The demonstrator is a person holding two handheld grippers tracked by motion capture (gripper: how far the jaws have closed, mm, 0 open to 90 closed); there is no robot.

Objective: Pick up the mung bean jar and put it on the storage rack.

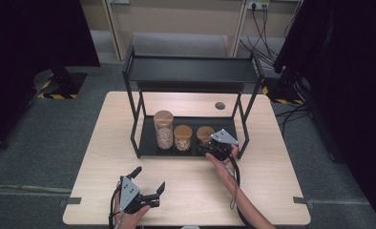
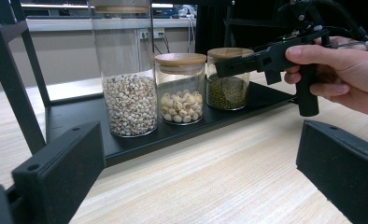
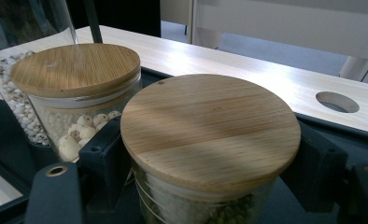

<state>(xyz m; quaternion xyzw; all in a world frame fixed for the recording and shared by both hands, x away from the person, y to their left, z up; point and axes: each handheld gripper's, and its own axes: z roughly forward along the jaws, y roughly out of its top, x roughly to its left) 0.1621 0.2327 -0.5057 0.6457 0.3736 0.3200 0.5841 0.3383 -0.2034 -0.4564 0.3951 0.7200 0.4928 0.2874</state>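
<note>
My right gripper [image 1: 214, 146] straddles the green-bean jar [image 3: 210, 154] on the shelf's [image 1: 145, 138] bottom tray, jaws beside the glass though contact is unclear, while my left gripper [image 1: 150, 183] rests spread wide over the tabletop [image 1: 267, 176], out of the way.

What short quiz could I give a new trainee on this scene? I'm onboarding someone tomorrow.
1. How many jars stand on the lower shelf of the rack?
2. True or false: the left gripper holds a jar.
3. Which jar sits between the right gripper's jaws: A) the tall jar, B) the middle jar, C) the green-bean jar?

Key:
1. Three.
2. False; it is open above the table.
3. C; whether the jaws press on it I cannot tell.
</note>
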